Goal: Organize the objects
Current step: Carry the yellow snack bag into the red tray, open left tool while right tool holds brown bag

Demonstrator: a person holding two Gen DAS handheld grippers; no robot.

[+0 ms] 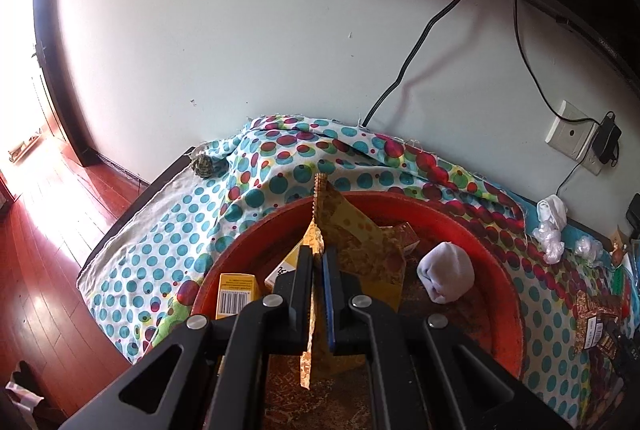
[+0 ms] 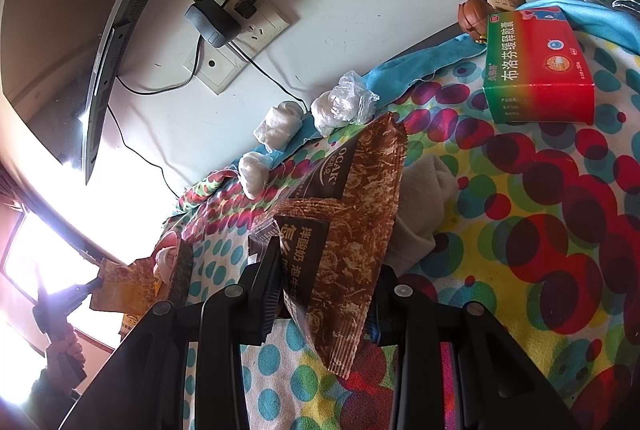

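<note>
Yellow sachet (image 1: pixel 320 226) stands on end in left tool (image 1: pixel 319 262), long axis vertical.

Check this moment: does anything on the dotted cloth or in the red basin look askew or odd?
Mostly the cloth: the dotted fabric cover is rumpled into folds against the wall behind the red plastic basin, not lying flat. The flat yellow-brown snack packet stands on edge only because the left claw pinches it over the basin. No spill or damage shows.
</note>
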